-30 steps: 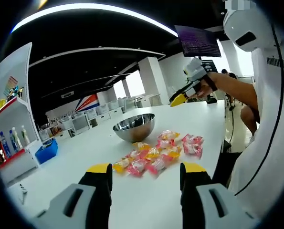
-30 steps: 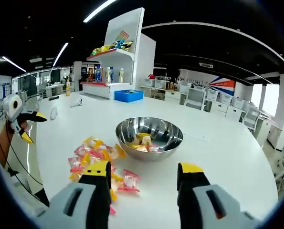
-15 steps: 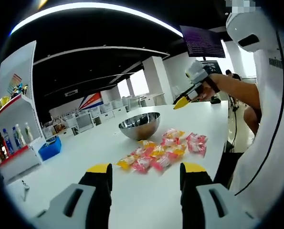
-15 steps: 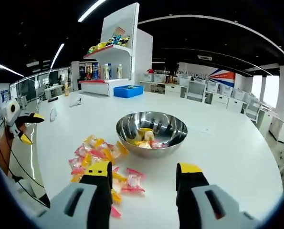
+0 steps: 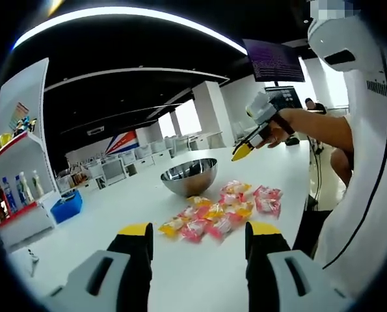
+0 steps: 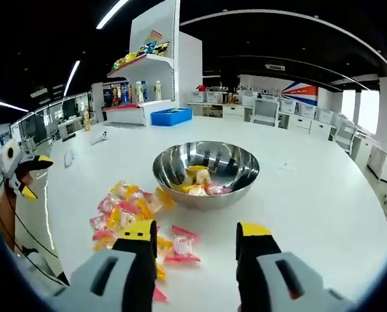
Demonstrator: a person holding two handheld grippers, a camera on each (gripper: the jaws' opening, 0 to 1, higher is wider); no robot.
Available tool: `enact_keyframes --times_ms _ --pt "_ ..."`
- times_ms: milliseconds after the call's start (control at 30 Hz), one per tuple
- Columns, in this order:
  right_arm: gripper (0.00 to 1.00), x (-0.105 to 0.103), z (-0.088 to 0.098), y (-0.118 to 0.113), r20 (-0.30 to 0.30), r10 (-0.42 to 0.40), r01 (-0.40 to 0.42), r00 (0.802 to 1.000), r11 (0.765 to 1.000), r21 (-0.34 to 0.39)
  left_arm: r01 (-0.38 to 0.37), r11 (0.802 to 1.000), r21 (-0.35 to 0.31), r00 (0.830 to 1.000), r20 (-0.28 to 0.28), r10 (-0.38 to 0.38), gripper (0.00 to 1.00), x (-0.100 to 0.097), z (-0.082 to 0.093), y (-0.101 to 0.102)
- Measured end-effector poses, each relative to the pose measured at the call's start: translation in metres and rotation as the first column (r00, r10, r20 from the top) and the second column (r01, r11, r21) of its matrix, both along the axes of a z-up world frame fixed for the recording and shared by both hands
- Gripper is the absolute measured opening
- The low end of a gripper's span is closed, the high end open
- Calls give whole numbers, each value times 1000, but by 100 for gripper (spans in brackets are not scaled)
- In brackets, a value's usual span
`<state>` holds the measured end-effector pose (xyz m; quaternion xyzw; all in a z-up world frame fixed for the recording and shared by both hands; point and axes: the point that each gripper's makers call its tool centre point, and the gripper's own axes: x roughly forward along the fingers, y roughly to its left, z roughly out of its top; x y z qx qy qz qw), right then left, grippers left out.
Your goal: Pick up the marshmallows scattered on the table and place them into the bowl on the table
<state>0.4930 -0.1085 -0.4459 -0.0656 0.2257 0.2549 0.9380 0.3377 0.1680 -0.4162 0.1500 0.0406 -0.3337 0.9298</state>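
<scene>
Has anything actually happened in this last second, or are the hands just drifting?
Mostly drifting. The right gripper has eased closer to the bowl, open and empty, and shows lower and tipped down over the table in the left gripper view. The left gripper has hardly shifted, open too. Nothing was grabbed or dropped: the sweets lie where they were, and a few sit in the bowl.

Polished metal, crinkly plastic, smooth matt tabletop

The round mirror-bright steel bowl [image 6: 205, 173] at frame centre reflects its surroundings; the pink and yellow marshmallow packets [image 6: 131, 211], lower left, wear glossy clear plastic wrappers on the smooth white table [image 6: 310, 201].
</scene>
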Motion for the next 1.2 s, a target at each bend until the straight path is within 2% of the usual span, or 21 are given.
enact_keyframes --times_ms 167,333,533,633,900,1000,1200 --pt "46 0 -7 3 -18 0 0 1000 1000 -9 -5 1000 -14 1000 -9 5 58 -1 0 5" --pt "43 3 -14 14 -62 1 1 998 1000 29 -18 1000 -20 1000 -3 18 58 0 2 8" --pt "38 6 -35 26 -123 20 -23 992 1000 -18 -18 1000 -17 1000 -12 17 58 -1 -3 8" --pt "38 6 -45 29 -153 30 -33 988 999 -17 -20 1000 -19 1000 -15 20 58 -2 -4 9" --pt "33 3 -62 28 -200 9 -14 980 1000 -24 -19 999 -35 1000 -2 19 58 -4 -2 11" --pt "33 -1 -67 33 -217 24 -31 976 999 -25 -16 998 -60 1000 5 16 58 -4 1 12" --pt "31 -2 -76 34 -235 30 -42 971 998 -46 -27 998 -61 1000 6 27 58 -2 0 15"
